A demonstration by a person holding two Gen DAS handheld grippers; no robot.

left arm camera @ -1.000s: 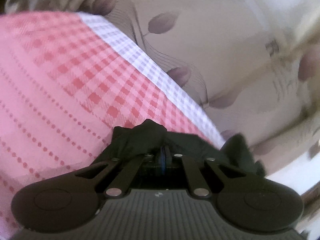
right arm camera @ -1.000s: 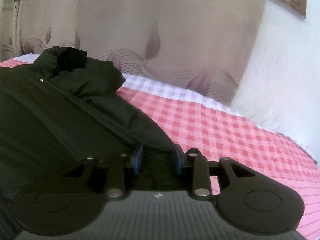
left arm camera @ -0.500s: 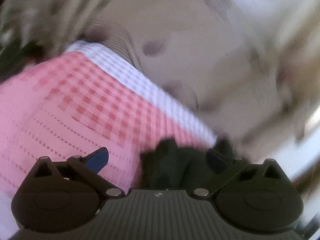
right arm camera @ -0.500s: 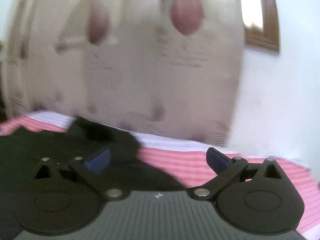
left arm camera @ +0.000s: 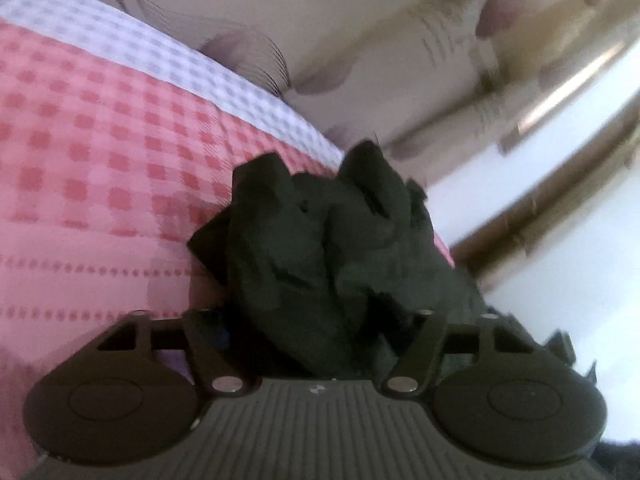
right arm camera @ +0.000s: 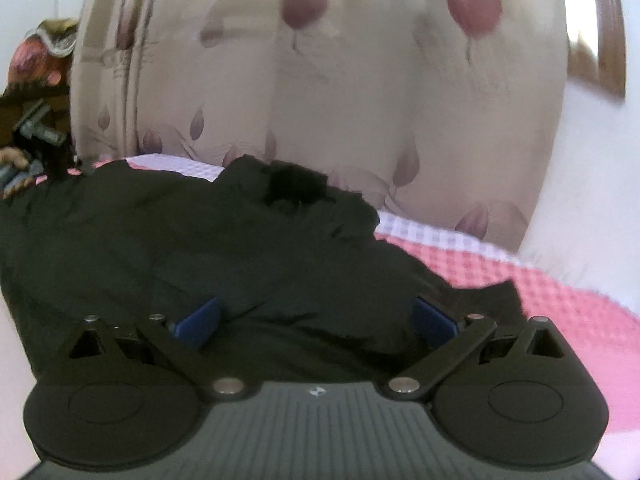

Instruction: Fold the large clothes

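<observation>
Left gripper (left arm camera: 320,320): jaws closing, roughly half spread. A crumpled bunch of the large black fabric garment (left arm camera: 328,248) sits between the fingers. Pads are buried in the cloth, so I can't tell if they press on it. Left of this gripper and ahead: pink-and-red checked bedsheet (left arm camera: 100,160) with a white checked border strip (left arm camera: 180,68) along its far edge. The bunch rises straight ahead of the fingers, lying on the sheet near that border. Beyond it, a beige curtain with mauve leaf print (left arm camera: 320,20). To the right of the gripper, a white wall with a brown wooden frame (left arm camera: 540,200), blurred.

Right gripper (right arm camera: 316,320): jaws fully spread, blue pads (right arm camera: 198,320) well apart, nothing gripped. The black garment (right arm camera: 200,248) lies flat under and ahead of the fingers, spreading far to the gripper's left across the bed. Its bunched collar end (right arm camera: 296,188) sits straight ahead, near the white border. Far left of this gripper, at the garment's edge, the other hand-held gripper shows (right arm camera: 44,148), small, with a bit of a person's hand (right arm camera: 12,158) behind it. Right of the right gripper: a garment corner (right arm camera: 500,296) on the pink checked sheet (right arm camera: 560,312). Beige leaf curtain (right arm camera: 340,100) behind, white wall (right arm camera: 592,180) at right.
</observation>
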